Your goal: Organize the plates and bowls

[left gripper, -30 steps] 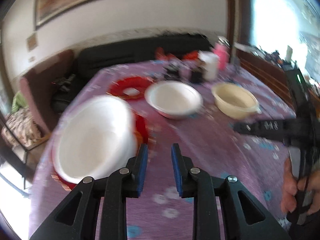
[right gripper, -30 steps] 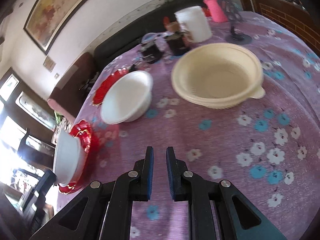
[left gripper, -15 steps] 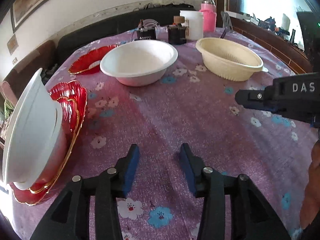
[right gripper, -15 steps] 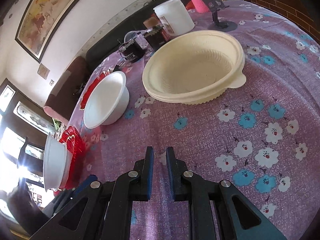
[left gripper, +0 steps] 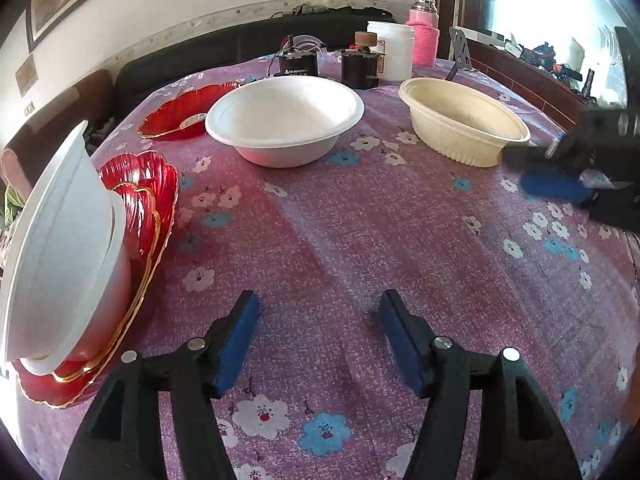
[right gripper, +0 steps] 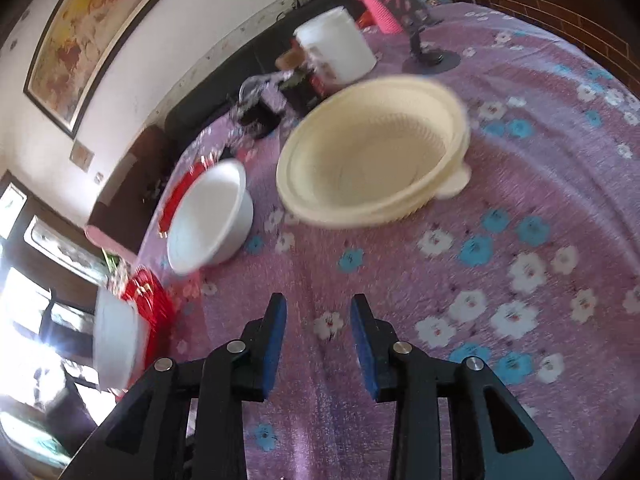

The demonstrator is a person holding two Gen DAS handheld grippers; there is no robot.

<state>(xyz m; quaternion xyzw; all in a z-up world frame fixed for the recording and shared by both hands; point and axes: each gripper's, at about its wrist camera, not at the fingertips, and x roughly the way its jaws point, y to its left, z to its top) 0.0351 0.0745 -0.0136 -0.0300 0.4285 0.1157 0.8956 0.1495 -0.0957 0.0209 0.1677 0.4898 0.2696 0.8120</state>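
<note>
The left gripper (left gripper: 320,336) hangs above the purple flowered cloth of the surface (left gripper: 360,248). Its blue-padded fingers (left gripper: 236,340) stand well apart and are opening; nothing lies between them, only bare cloth.

The right gripper (right gripper: 319,340) points toward the cream bowl (right gripper: 376,152). Its fingers (right gripper: 274,340) stand moderately apart and are opening, with nothing between them. In the left wrist view the right gripper shows as a blurred dark body with a blue pad at the right edge (left gripper: 560,186), just beside the cream bowl (left gripper: 464,124); whether it touches the bowl cannot be told.

Positions of the task items, left wrist view:
- A white bowl (left gripper: 56,240) rests in the stacked red plates (left gripper: 148,208) at the left edge of the surface, close to the left fingers.
- A second white bowl (left gripper: 284,120) stands upright near the middle of the surface, apart from both grippers.
- A single red plate (left gripper: 176,114) lies behind and to the left of the second white bowl.
- The cream bowl stands upright to the right of the second white bowl, separate from it.

At the far end stand a white tub (left gripper: 390,50), a pink bottle (left gripper: 423,38) and two small dark devices (left gripper: 298,65)
</note>
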